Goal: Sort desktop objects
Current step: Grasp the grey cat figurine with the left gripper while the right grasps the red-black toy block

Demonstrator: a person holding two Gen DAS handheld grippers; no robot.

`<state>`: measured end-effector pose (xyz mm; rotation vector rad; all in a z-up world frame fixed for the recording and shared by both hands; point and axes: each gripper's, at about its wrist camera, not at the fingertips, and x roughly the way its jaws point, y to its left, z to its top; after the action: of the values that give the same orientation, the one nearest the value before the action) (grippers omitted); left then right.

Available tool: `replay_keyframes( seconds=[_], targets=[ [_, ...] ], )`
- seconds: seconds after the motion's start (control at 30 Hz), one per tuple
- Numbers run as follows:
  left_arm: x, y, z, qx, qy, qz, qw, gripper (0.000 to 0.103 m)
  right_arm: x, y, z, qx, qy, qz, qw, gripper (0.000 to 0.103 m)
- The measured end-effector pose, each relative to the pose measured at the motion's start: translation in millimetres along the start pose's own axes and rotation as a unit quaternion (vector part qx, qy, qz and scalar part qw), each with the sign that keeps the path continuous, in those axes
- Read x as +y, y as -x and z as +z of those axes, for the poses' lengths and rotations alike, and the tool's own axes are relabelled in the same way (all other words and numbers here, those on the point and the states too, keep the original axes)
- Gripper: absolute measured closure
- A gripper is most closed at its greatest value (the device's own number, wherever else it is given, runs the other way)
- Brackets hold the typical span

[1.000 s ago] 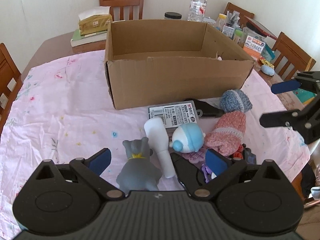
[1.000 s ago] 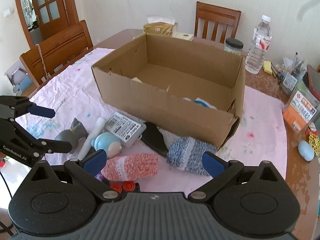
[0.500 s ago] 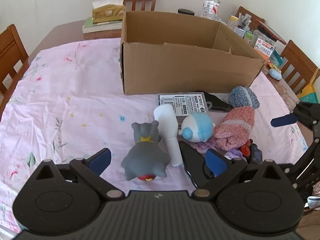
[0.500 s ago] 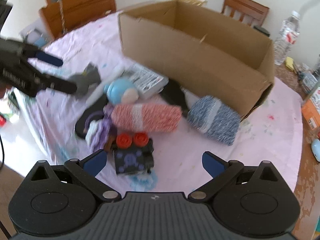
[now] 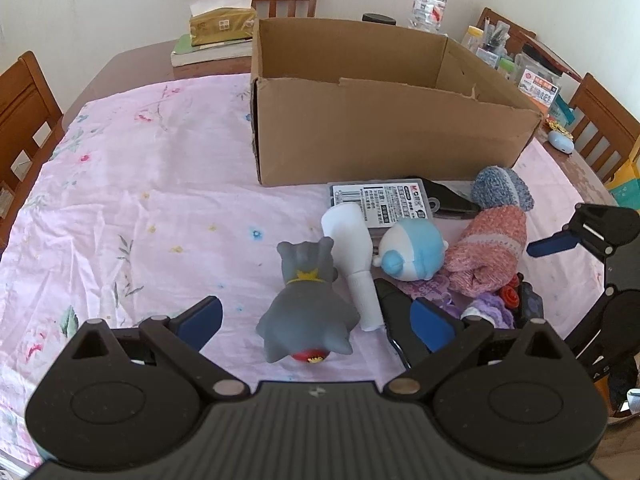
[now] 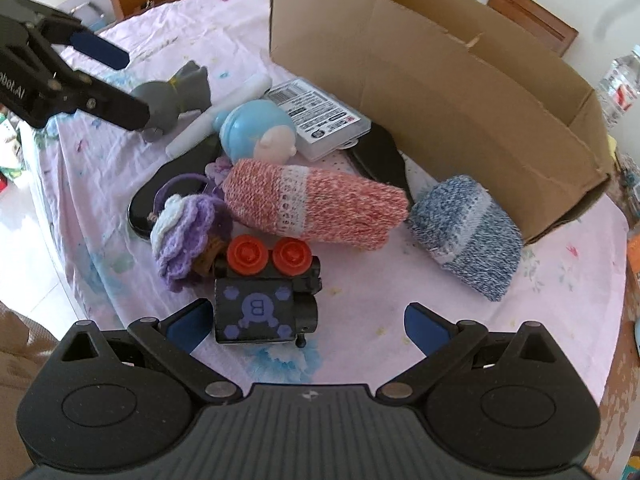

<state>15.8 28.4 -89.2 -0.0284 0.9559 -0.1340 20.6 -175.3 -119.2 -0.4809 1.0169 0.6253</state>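
Left gripper wide, straddling grey toy; right gripper wide, at black toy: centre each, close squarely, lift to box.

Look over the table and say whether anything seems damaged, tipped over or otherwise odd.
The cardboard box has a torn, notched top rim. The grey toy figure lies flat on the pink cloth rather than standing, and the toys beside it sit in a heap, the red knitted sock overlapping other pieces. Nothing looks spilled.
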Motion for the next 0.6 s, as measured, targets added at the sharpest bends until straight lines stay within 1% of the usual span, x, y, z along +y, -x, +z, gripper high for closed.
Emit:
replay_keyframes(
  seconds=[0.1,0.17,0.23,0.37,0.5,0.6],
  targets=[
    [1,-2,1,-0.001,0.0,-0.002,1.0,0.006,-6,-2,-1,0.002,-0.016,0.019,1.0,0.0],
    [1,-3,2,-0.002,-0.001,-0.006,1.0,0.011,-11,-3,-2,0.004,-0.033,0.033,0.999,0.0],
    [1,-5,2,0.0,-0.004,-0.012,0.9999,0.023,-12,-2,-5,-0.004,-0.028,0.032,0.999,0.0],
    [4,-7,4,-0.001,-0.001,-0.014,0.9999,0.032,-12,0,-9,-0.013,-0.035,0.032,0.999,0.0],
    [12,-13,6,0.003,0.01,-0.02,0.9997,0.044,-12,0,-12,-0.023,-0.034,0.031,0.999,0.0],
    [17,-16,7,0.008,0.015,-0.034,0.9993,0.045,-13,0,-10,-0.019,-0.032,0.032,0.999,0.0]
  ],
)
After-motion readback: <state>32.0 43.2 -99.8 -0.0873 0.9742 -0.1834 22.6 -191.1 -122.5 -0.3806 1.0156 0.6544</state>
